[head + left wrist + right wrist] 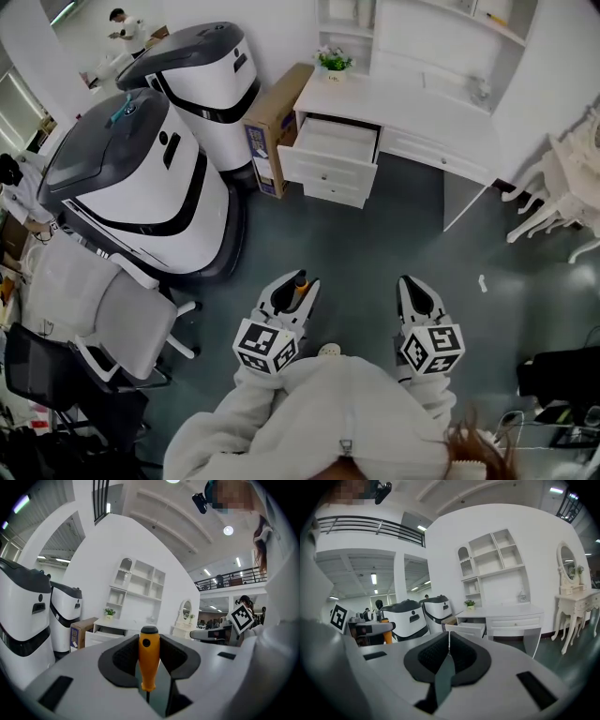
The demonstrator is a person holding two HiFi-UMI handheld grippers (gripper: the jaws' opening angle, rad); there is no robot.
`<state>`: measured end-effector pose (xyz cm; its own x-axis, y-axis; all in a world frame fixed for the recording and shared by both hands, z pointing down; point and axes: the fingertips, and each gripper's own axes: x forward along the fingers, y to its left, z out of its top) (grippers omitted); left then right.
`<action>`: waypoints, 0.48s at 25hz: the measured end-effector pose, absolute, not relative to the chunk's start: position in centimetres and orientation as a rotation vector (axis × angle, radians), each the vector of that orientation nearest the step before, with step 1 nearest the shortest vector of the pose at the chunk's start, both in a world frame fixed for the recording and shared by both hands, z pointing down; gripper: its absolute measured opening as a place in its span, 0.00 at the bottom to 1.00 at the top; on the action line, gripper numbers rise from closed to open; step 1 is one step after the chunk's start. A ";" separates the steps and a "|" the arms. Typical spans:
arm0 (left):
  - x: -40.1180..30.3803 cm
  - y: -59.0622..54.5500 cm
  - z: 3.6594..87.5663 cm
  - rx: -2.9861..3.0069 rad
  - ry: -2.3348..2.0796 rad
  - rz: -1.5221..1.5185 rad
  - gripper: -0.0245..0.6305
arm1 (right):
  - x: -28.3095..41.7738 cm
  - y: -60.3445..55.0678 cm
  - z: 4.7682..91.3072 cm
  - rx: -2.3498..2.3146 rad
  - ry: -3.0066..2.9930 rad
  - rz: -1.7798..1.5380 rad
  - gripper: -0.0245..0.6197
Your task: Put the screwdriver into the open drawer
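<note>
Two grippers sit just ahead of your white coat (328, 412), side by side over the dark floor (375, 244) and both aimed towards the furniture. Your left gripper (296, 292) is clamped on the screwdriver (301, 280). In the left gripper view the orange handle (149, 656) stands upright between the black pads (125, 657), its black cap at the top and a thin metal shaft showing below. Your right gripper (412, 286) carries nothing. In the right gripper view its jaws (449, 639) meet at their tips with only floor behind them. Each gripper has its marker cube (265, 345) nearest your body, the right one here (432, 349).

To your left a white office chair (103, 314) stands beside the nearer of two large white-and-grey machines (141, 187). The second machine (202, 80) is further back. A cardboard box (277, 127) leans between that far machine and the white desk (403, 108).

The open drawer (336, 142) is the top one at the desk's left end, pulled out towards you and showing a bare white inside. It lies well apart from the screwdriver, across a stretch of floor. A small potted plant (334, 62) sits on the desk's back left corner, and white shelves (441, 28) rise behind it. White ornate furniture (562, 187) stands at the far right.
</note>
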<state>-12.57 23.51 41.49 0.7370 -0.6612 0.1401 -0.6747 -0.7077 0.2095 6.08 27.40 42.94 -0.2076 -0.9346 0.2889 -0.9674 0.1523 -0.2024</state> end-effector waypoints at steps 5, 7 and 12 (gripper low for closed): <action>-12.5 22.4 42.2 2.688 -1.041 0.097 0.24 | 6.2 26.5 43.3 1.919 -2.308 0.519 0.09; -12.3 22.1 42.3 2.689 -1.045 0.092 0.24 | 6.3 26.0 43.1 1.922 -2.318 0.508 0.09; -12.2 20.8 42.3 2.686 -1.059 0.094 0.24 | 6.4 24.2 42.8 1.910 -2.348 0.499 0.09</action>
<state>-12.20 20.80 42.34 0.7332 -0.6630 0.1512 -0.6792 -0.7035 0.2090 6.38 24.17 42.81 -0.2233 -0.9397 0.2589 -0.9638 0.1731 -0.2029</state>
